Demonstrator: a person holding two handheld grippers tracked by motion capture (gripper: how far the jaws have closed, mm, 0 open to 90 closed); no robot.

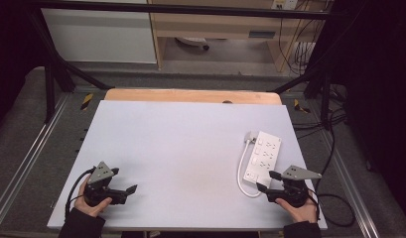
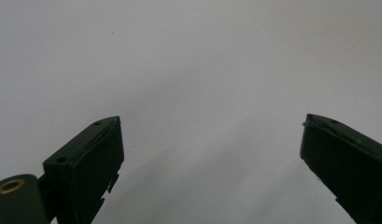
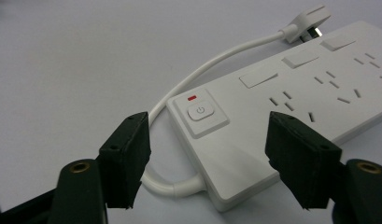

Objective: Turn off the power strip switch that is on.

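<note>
With both jaws spread, the right gripper (image 3: 207, 161) frames the flat white plastic power strip (image 3: 291, 102), seemingly approaching; the left gripper (image 2: 212, 158), equally spread, hovers over bare table (image 1: 180, 148).

No readable words or numbers anywhere. Just a power symbol on the power strip's button (image 3: 201, 112), between the jaws.

A white power strip (image 1: 262, 156) lies on the table (image 1: 180, 144) just beyond the right gripper (image 1: 268, 181).
</note>
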